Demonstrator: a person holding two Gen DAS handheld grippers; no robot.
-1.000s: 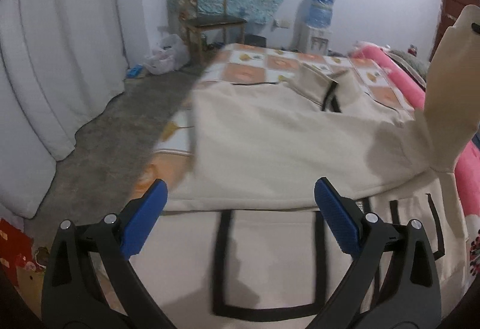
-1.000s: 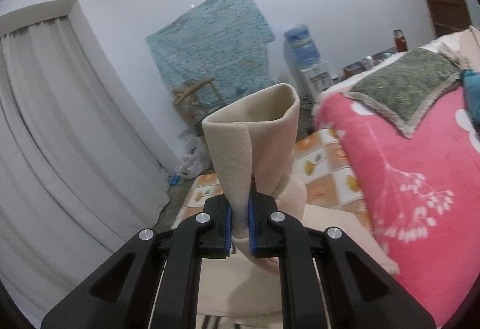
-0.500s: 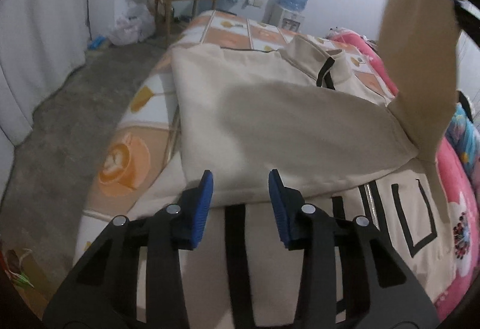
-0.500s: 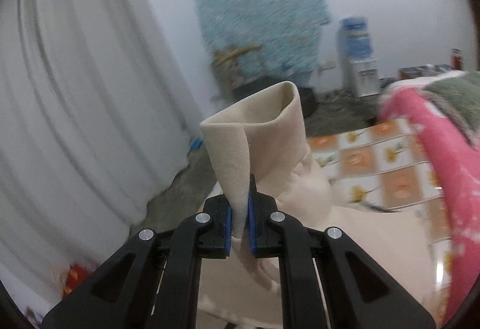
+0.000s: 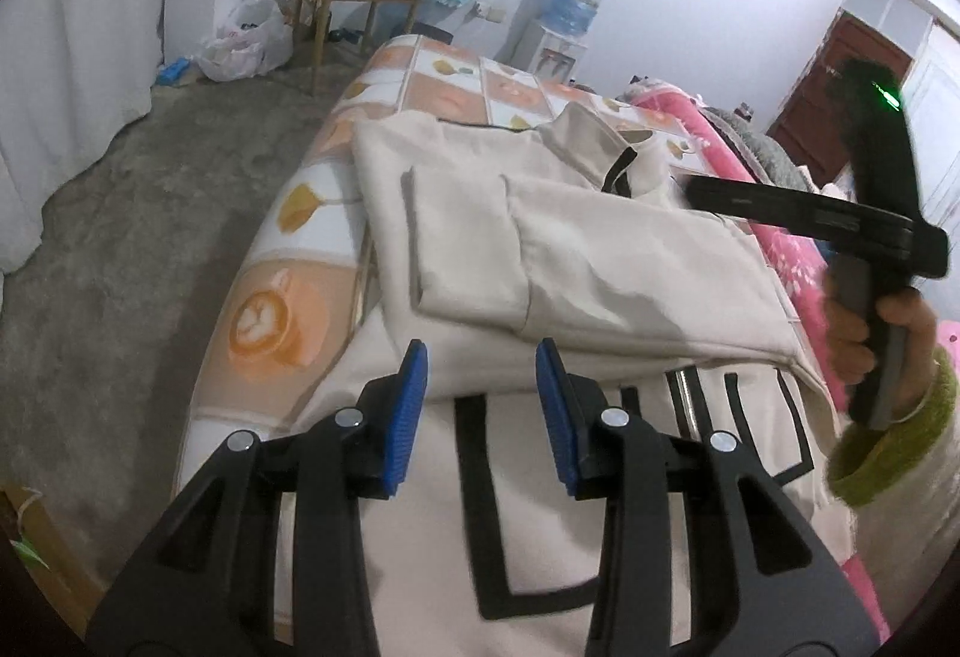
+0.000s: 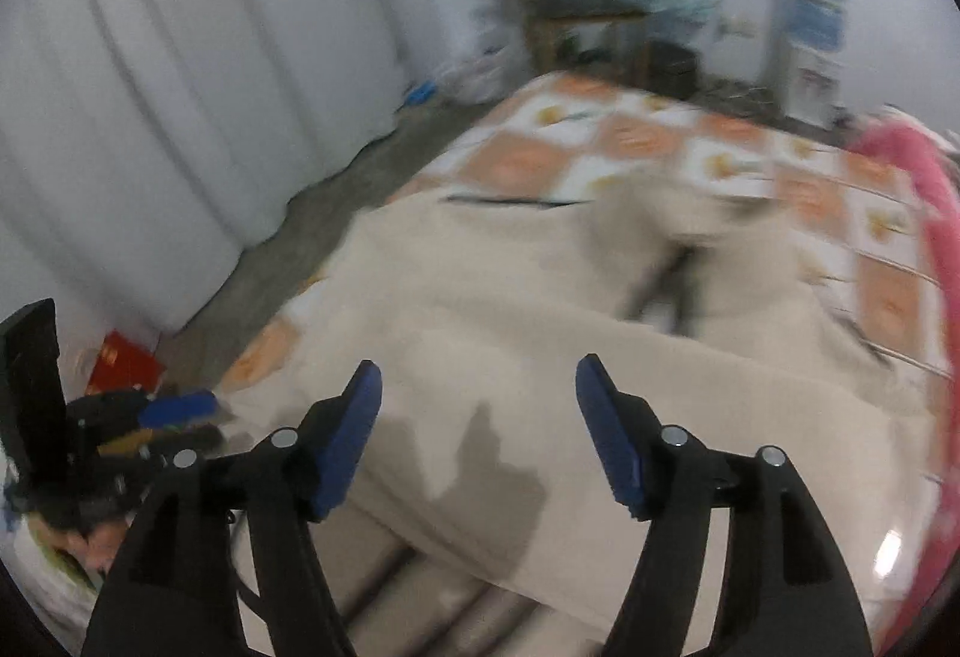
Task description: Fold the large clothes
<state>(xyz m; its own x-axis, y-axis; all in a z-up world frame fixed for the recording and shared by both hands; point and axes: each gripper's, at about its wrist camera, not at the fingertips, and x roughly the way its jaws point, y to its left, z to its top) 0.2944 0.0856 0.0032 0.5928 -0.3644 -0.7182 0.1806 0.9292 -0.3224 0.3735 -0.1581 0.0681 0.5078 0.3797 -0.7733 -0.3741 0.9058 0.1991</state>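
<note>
Two grippers hung over a cream jacket (image 5: 576, 261) lying folded on the checkered bedspread (image 5: 456, 81). The left gripper (image 5: 482, 405) stood partly open above the jacket's near fold, gripping nothing. The right gripper (image 6: 478, 435) was opening, with nothing between its pads.

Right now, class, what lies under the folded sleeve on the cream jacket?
Under the folded sleeve lies the cream jacket, spread on the checked bedspread. Black trim shows below the fold. The jacket front beneath the sleeve is covered.
</note>
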